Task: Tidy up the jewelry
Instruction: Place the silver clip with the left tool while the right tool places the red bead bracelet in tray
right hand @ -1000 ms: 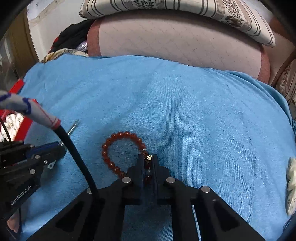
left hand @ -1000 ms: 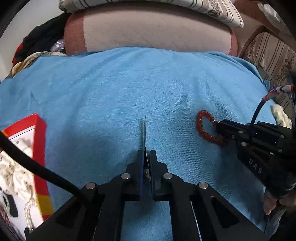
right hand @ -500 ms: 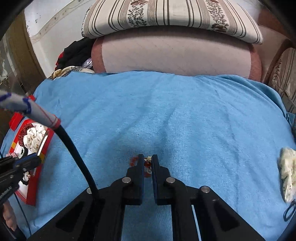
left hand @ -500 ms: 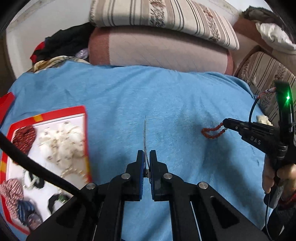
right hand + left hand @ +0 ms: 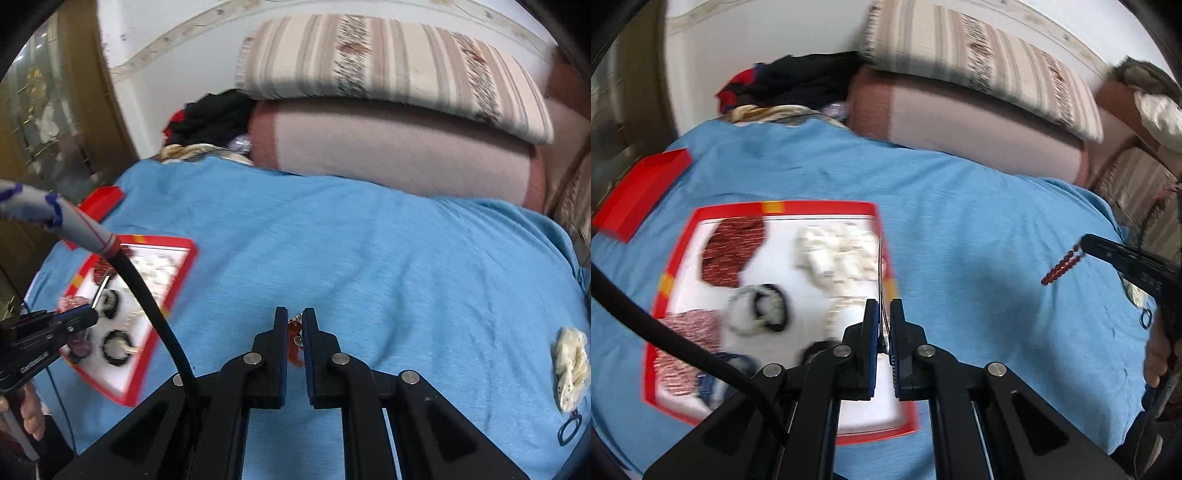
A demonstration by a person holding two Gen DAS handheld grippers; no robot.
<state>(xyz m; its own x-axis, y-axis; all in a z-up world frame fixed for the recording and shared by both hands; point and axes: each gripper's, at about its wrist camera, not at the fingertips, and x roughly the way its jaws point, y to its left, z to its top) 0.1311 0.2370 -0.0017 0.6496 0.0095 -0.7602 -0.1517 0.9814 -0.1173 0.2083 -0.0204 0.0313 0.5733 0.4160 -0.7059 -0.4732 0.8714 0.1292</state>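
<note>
Black jaws of the left gripper (image 5: 882, 314) are pressed together on a thin metal pin (image 5: 879, 273), which sticks up and forward from the tips, pinched at its near end. It hangs above the right edge of the red-rimmed tray (image 5: 775, 207), probably so the pin can be dropped among the pieces already sorted there: dark red and white beaded items and black rings on the white floor.

Over to the right, the right gripper (image 5: 295, 328) is clamped on a red bead bracelet (image 5: 294, 345); seen from the left wrist, the loop dangles free of the blue cloth (image 5: 369, 258), gripped at one spot so it hangs clear while carried. It is well apart from the tray and, judging by the task, headed there.

Near the cloth's right edge lie a cream beaded piece (image 5: 570, 363) and a small black ring (image 5: 570, 430), not yet sorted.
</note>
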